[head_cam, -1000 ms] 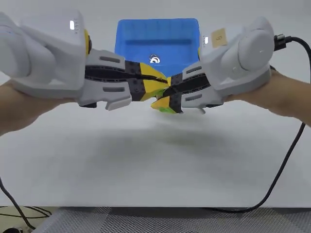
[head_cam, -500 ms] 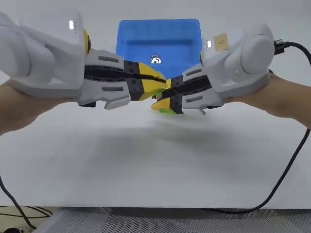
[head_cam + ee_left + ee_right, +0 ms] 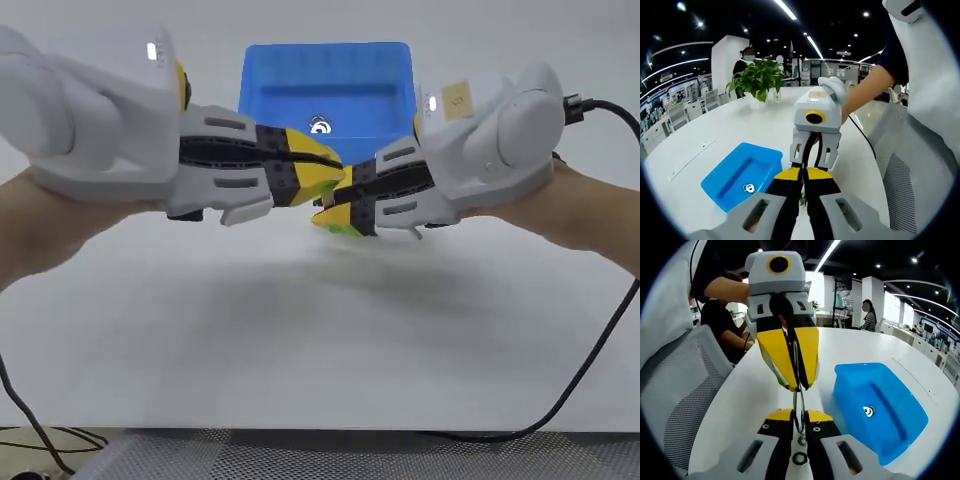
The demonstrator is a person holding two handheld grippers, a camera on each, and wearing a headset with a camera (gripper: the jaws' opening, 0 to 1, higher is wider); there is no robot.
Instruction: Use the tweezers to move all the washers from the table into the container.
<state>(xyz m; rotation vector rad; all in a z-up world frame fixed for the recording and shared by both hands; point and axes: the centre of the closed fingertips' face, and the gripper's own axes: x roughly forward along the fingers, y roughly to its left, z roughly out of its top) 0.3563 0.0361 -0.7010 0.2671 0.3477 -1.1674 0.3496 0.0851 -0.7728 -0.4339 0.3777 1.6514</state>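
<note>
left tool [image 3: 336, 177] and right tool [image 3: 325, 214] are both closed on the tweezers [image 3: 799, 410]; one washer [image 3: 869, 411] lies in the far bin [image 3: 902, 437], a second washer [image 3: 800, 458] is left on the table [image 3: 300, 330] beneath.

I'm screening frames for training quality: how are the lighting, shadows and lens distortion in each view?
Head view: soft even light, sharp, a faint diffuse shadow on the white table. Left gripper view: fisheye bows the ceiling light strips; the blue container is in focus. Right gripper view: same bowing, bright glare from the strips, tweezers near the lens readable.
</note>
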